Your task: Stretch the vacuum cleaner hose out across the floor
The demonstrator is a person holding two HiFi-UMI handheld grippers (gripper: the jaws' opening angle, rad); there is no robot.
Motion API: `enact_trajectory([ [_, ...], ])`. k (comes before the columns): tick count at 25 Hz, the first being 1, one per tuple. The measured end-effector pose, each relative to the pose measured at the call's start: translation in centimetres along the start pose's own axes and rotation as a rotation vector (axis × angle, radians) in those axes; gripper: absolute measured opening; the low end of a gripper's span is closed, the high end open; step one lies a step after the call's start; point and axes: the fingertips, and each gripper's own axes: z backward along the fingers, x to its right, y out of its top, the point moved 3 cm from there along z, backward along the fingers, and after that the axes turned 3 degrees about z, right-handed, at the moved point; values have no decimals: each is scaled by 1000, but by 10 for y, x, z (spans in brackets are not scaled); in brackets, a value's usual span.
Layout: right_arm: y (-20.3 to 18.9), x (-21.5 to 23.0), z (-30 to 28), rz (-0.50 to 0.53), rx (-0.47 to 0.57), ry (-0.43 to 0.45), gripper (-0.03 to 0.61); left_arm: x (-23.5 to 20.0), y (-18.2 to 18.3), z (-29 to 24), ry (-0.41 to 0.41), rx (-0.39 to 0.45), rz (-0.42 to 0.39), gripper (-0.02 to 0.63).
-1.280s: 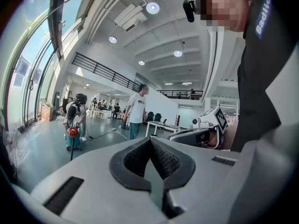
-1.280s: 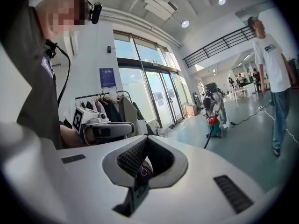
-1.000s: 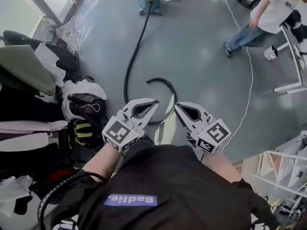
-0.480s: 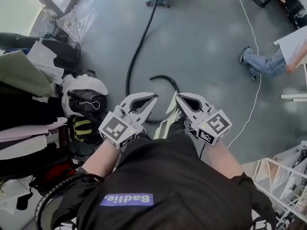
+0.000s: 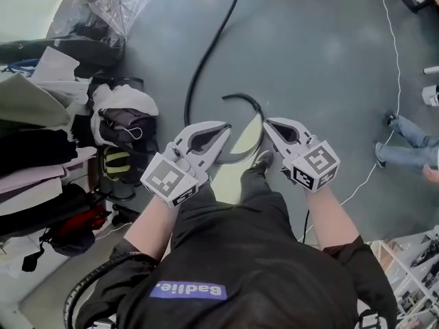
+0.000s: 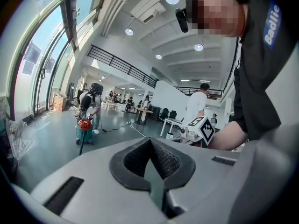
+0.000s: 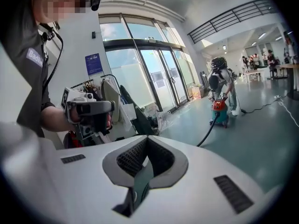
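Observation:
A black vacuum hose (image 5: 194,81) runs from the top of the head view down the grey floor. It loops just beyond my grippers and ends in a curved tip (image 5: 240,99). My left gripper (image 5: 225,126) hangs above the near part of the loop, shut and empty. Beside it, my right gripper (image 5: 268,123) is also shut and holds nothing. Neither touches the hose. The red vacuum cleaner (image 6: 84,125) stands far off with the hose (image 6: 81,147) leading from it. In the right gripper view the cleaner (image 7: 218,107) and hose (image 7: 205,133) lie ahead of the closed tips (image 7: 147,138).
Piled clothes (image 5: 41,115) and a dark bag (image 5: 127,125) crowd the left side. A white cable (image 5: 394,60) trails across the floor at right, near another person's legs (image 5: 405,149). Someone stands by the cleaner (image 6: 91,101). A white rack (image 5: 418,266) sits at lower right.
I have stepped forward: the hose loop is closer under my grippers and the vacuum cleaner has slid out of the top of the head view. Both grippers stay shut.

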Motion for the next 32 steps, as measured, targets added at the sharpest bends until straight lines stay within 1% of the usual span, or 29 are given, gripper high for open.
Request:
enact_trajectory([
  [2,-14,14,-15,-8,-19,-19,-5,-13,-7,-5,-19,-2,0,-5],
  [5,-43,39,-46,-29,-53,-76,-3,-39,-16,-13,-46,-4,-10,-5],
  [8,-82,66,-82,-49,-105,-128,20,-60,-33,-23,-62,-17,-5,-5],
  [10,-115,87,-106,-40,-154,-144,53,-74,-51,-33,-59,-46,18,-5],
  [12,-155,111,-132,-30,-220,-163,75,-89,-65,-45,-66,-53,37,-5],
  [15,-219,148,-172,-21,-339,-196,116,-118,-82,-60,-80,-31,39,-5],
  [17,-254,173,-196,-15,-390,-215,139,-137,-100,-69,-87,-36,39,-5],
  [20,-303,211,-231,6,-445,-244,162,-167,-137,-82,-89,-60,41,-5],
  [23,-363,244,-263,12,-520,-268,181,-193,-175,-92,-84,-68,32,-5],
  [26,-433,276,-286,14,-618,-284,190,-212,-210,-103,-88,-72,20,-5],
  [30,-524,314,-310,-24,-734,-311,192,-232,-255,-118,-105,-77,-7,-5],
  [32,-570,332,-318,-22,-800,-323,202,-242,-276,-126,-113,-74,-18,-5],
])
